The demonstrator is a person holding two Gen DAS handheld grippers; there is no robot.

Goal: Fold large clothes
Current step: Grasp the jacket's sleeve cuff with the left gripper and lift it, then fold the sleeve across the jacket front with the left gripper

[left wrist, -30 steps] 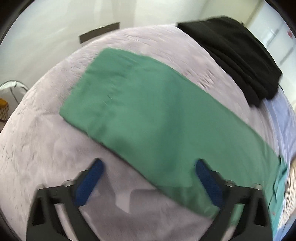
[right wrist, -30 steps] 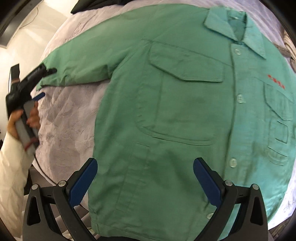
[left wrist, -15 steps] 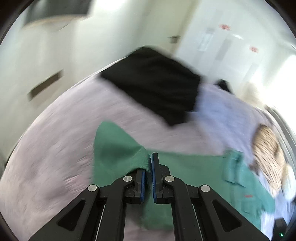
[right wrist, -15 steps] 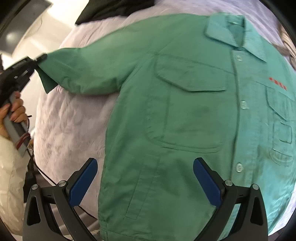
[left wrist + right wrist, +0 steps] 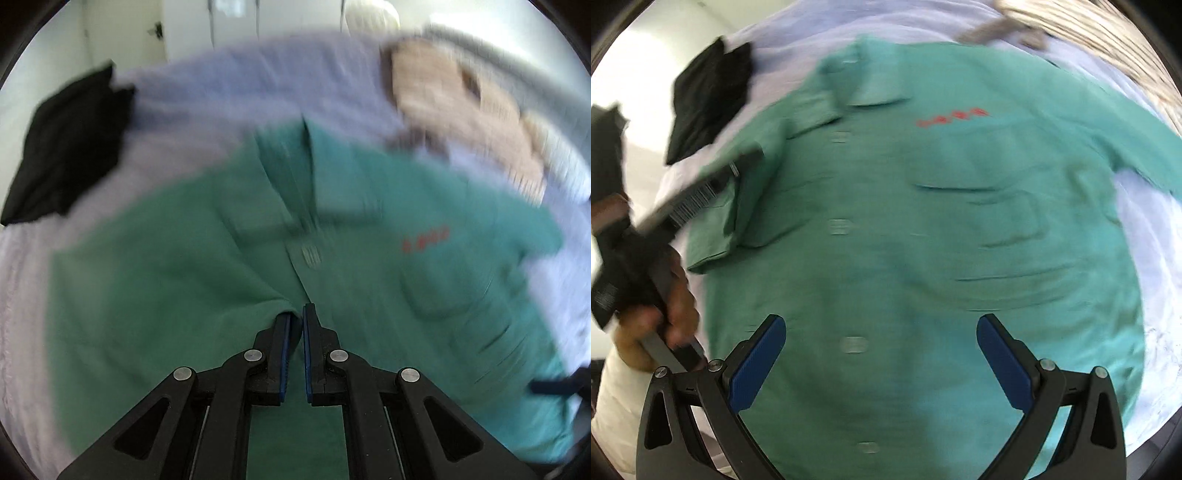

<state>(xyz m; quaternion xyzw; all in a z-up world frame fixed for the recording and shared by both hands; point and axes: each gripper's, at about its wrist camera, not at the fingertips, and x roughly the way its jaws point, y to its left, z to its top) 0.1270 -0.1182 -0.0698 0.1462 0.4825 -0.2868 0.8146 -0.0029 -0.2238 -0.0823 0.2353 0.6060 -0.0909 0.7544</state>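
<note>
The left gripper [image 5: 294, 325] is pinched tight on the cuff end of the sleeve [image 5: 716, 218] of the green shirt [image 5: 923, 229]. A second ago its jaws stood wide over the sleeve, which lay stretched straight out from the shirt body across the pale bedcover [image 5: 192, 92]; since then they have closed on the cloth and carried it inward. In the right wrist view the sleeve now hangs doubled back over the chest, just left of the button placket [image 5: 840, 225], with the person's hand [image 5: 665, 314] on the handle at the far left. I judge the first sleeve fold to be half made: the cloth is brought over but not yet laid flat or let go.

The right gripper [image 5: 881, 363] hovers with its blue pads spread wide and nothing between them; the shirt's lower front lies directly beneath it. Right of the placket, the red chest lettering [image 5: 955, 116] and the other sleeve [image 5: 1145, 155], not yet folded in, run off toward the bedcover's edge.
</note>
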